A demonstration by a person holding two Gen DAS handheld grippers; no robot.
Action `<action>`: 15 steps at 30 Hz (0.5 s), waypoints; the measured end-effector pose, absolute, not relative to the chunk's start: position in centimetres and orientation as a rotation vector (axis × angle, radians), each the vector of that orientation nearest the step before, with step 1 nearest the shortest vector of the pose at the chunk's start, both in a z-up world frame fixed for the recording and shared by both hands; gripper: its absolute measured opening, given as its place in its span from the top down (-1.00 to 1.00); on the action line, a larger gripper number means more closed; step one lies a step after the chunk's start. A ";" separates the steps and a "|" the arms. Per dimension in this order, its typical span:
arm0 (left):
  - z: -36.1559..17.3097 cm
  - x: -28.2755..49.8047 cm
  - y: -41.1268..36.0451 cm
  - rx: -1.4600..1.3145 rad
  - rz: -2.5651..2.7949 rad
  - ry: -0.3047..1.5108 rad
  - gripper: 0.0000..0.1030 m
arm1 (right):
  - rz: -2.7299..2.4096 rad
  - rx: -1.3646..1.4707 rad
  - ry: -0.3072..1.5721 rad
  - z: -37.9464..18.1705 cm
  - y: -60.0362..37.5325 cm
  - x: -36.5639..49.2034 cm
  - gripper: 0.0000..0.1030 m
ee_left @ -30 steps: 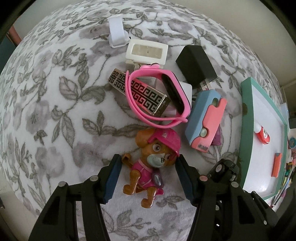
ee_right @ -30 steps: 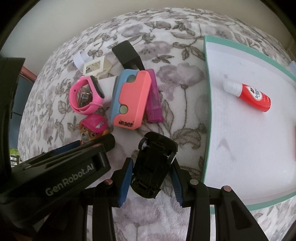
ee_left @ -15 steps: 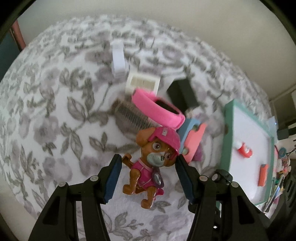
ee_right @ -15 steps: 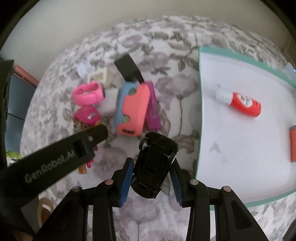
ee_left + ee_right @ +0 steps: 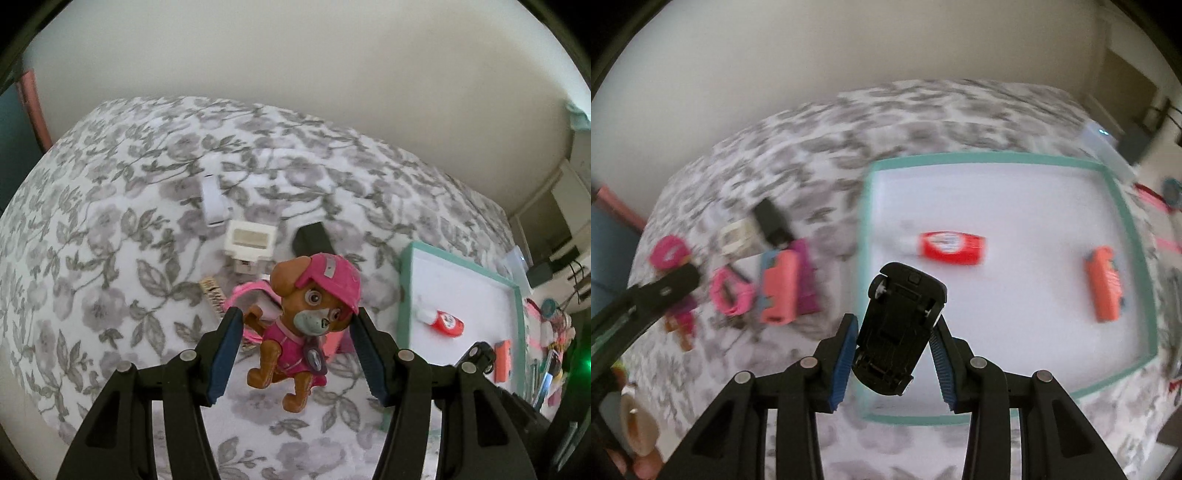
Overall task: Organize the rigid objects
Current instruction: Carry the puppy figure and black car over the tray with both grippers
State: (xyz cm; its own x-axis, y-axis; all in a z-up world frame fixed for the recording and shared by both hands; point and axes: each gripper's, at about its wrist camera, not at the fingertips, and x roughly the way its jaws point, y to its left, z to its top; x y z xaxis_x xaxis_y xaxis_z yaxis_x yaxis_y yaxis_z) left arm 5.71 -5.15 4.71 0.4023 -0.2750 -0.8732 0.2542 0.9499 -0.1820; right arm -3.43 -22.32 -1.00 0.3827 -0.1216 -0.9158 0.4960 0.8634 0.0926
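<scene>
My left gripper point(image 5: 297, 349) is shut on a toy dog with a pink helmet point(image 5: 303, 325) and holds it well above the floral cloth point(image 5: 110, 266). My right gripper point(image 5: 894, 354) is shut on a black toy car point(image 5: 899, 328), underside up, held above the near left corner of the white tray with a teal rim point(image 5: 997, 160). The tray point(image 5: 406, 280) also shows at the right in the left wrist view. A red bottle point(image 5: 951, 248) and an orange block point(image 5: 1104, 282) lie in the tray. The left gripper and dog show blurred at the left of the right wrist view.
On the cloth lie a pink watch point(image 5: 731, 297), a blue and salmon case point(image 5: 777, 290), a purple piece point(image 5: 807, 280), a black block point(image 5: 310, 240), a cream frame point(image 5: 251, 240), a white clip point(image 5: 212, 203) and a patterned gold strip point(image 5: 214, 295). Clutter sits beyond the tray's right side.
Both grippers have risen from the cloth with their toys. The right gripper has swung right, over the tray's corner. The objects on the cloth look smaller and farther.
</scene>
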 end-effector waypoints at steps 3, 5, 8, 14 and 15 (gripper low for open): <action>4.7 4.8 -6.9 0.005 -0.378 1.103 -0.19 | -0.452 0.412 1.114 -0.9 -24.5 -4.5 0.19; 4.7 4.0 -8.4 0.038 -0.410 1.099 -0.19 | -0.482 0.435 1.116 -1.1 -25.8 -5.1 0.19; 4.3 3.0 -10.4 0.075 -0.452 1.102 -0.19 | -0.539 0.455 1.127 -1.7 -27.8 -6.1 0.19; 3.5 1.4 -14.0 0.115 -0.541 1.117 -0.19 | -0.627 0.519 1.129 -2.3 -31.1 -8.2 0.19; 3.5 1.1 -14.5 0.116 -0.555 1.115 -0.19 | -0.639 0.530 1.124 -2.3 -31.5 -8.5 0.19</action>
State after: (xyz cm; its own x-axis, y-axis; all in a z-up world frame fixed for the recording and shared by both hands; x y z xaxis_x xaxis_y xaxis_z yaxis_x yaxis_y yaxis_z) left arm 1.14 -14.53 3.47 0.3205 -0.3645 -0.8743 0.4780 0.8591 -0.1829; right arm -8.50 -31.48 -2.33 0.2917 -0.1974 -0.9359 0.7028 0.7080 0.0697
